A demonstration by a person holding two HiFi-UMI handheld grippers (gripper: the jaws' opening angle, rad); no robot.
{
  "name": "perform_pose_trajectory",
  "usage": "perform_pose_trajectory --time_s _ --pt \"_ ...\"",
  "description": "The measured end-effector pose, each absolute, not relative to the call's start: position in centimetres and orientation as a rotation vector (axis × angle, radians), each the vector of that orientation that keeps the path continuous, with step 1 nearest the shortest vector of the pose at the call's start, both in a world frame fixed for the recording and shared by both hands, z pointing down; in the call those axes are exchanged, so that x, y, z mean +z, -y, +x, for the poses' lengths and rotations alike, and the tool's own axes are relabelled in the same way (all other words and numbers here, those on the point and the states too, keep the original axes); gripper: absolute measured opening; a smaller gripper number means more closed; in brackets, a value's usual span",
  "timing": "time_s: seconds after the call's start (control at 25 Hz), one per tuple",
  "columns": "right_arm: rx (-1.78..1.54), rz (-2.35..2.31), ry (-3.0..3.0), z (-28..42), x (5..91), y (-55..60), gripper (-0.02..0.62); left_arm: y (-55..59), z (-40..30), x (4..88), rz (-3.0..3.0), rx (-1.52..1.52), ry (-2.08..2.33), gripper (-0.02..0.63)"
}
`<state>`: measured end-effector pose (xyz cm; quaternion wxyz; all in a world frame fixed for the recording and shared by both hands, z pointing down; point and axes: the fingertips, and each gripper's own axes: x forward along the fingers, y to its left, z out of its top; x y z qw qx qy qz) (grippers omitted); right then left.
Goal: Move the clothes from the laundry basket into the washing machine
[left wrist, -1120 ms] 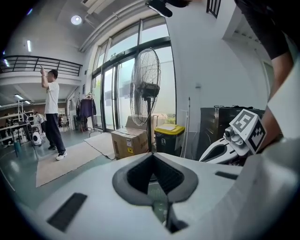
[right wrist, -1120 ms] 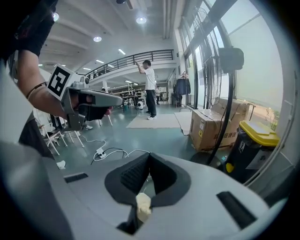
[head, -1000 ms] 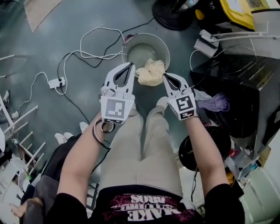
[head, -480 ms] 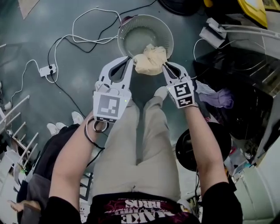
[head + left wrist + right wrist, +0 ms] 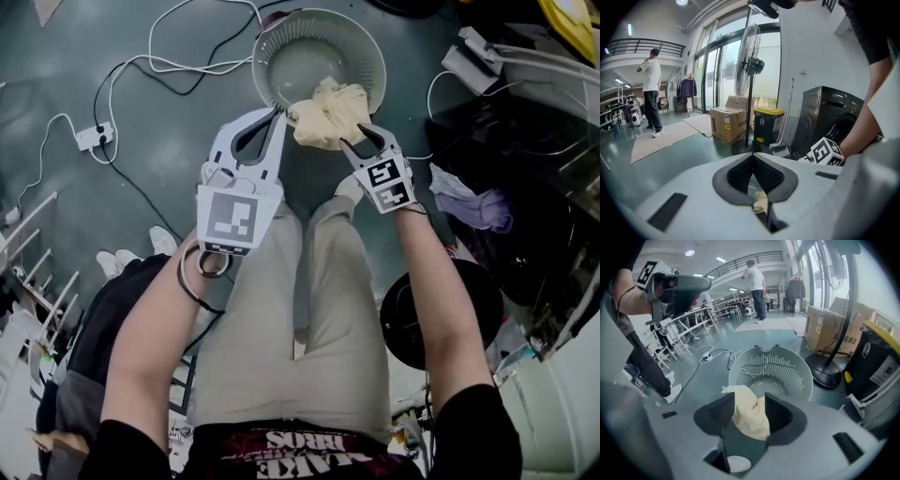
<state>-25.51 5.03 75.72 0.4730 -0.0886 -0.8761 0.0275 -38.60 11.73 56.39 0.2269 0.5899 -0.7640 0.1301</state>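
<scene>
1. Cream-yellow crumpled cloth [image 5: 328,111] is bunched up over the near rim of the round pale-green slotted plastic laundry basket [image 5: 281,47]. It's strung between the two tongs and not in the machine yet.
2. Left gripper [image 5: 280,116] is clenched tight, with just a little corner of the cloth nipped at its tips.
3. Right gripper [image 5: 354,134]: its jaws have just been opening. They stand apart now, with a fat wad of the cloth sitting loose between the pads, so it's basically let go.
4. The basket sits on the dark teal floor [image 5: 169,178], straight ahead of the person's beige trousers [image 5: 281,309].
5. The black glossy washing machine [image 5: 506,141] is off to the person's right, apart from the basket. A purple garment [image 5: 473,208] is lying just beside it.
6. White cables with a power strip [image 5: 94,137] trail over the floor to the left of the basket. One loop runs right up near its rim.
</scene>
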Motion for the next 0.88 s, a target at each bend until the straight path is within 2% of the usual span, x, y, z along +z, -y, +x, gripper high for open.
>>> perform_pose_trajectory --time_s 0.28,0.68,0.88 --pt "0.007 -0.298 2.012 -24.3 81.8 -6.2 0.355 -13.0 -39.0 58.8 1.613 0.380 2.082 0.003" --pt "-0.011 -0.310 1.941 -24.0 87.4 -6.9 0.412 -13.5 -39.1 61.2 1.616 0.391 2.067 0.003" --pt "0.010 -0.312 1.900 -24.0 90.0 -7.1 0.417 -13.8 -39.4 61.9 1.614 0.419 2.065 0.003"
